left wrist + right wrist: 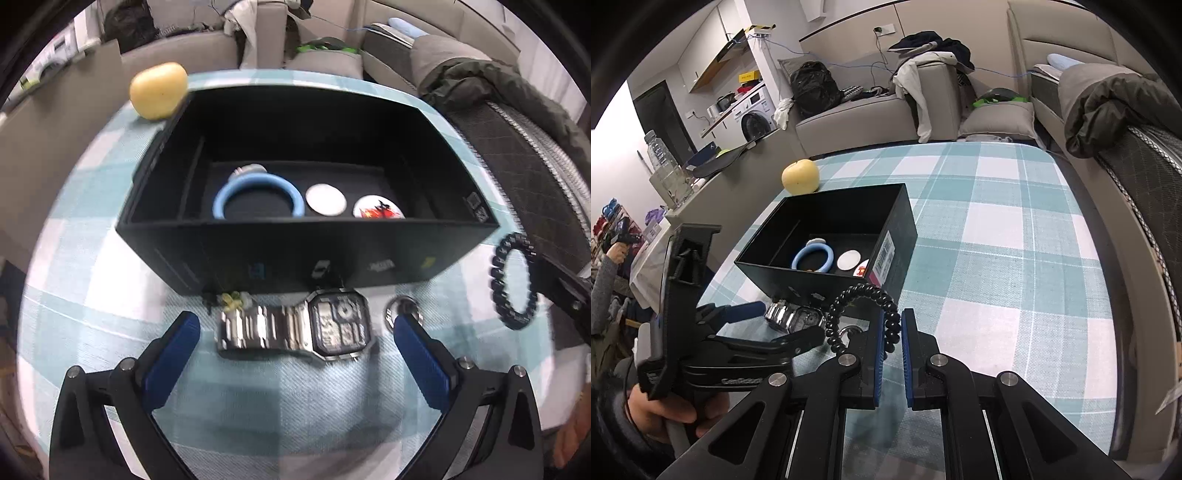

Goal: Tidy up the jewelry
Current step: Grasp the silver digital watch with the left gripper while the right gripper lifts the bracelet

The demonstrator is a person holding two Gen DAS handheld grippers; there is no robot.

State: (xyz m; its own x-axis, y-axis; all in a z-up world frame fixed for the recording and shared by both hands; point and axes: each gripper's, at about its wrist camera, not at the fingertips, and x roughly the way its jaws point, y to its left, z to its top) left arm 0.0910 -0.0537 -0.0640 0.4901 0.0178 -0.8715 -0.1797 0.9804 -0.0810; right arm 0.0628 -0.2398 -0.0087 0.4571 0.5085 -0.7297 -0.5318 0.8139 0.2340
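a: item one, right gripper (pixel 893 334). status?

b: jaws are pinching closed on the black bead bracelet (pixel 864 314), low centre of the right wrist view. the loop is hanging off to the left of the pads, clear of the checked tablecloth (pixel 997 229). in the left wrist view it is showing at the right edge.

a: item two, left gripper (pixel 295 332).

b: jaws are standing wide apart with nothing between the pads. the blue fingers (pixel 177 343) are sitting at lower left and lower right of that frame.

a: item three, the metal watch (pixel 295 328).

b: lying flat on the cloth, just below the near wall of the black box (pixel 258 254). its long axis is running left to right across the frame, band to the left, face to the right. it is sitting directly ahead of the open jaws, a little above the line joining the tips. that axis is lying along the gap rather than across it, so my reading is that a closing pinch would meet the watch end to end unless the wrist rolls first.

a: which hand is nearer?

b: the left, plainly; the right is occupied.

a: already filed in the box?

b: blue ring (pixel 258 199), white disc (pixel 325 199), red-and-white badge (pixel 378 211), all in the lower half of the box floor.

a: loose items?

b: a small metal ring (pixel 402 306) right of the watch, a yellowish trinket (pixel 234 300) left of it, a yellow apple (pixel 159 90) at upper left.
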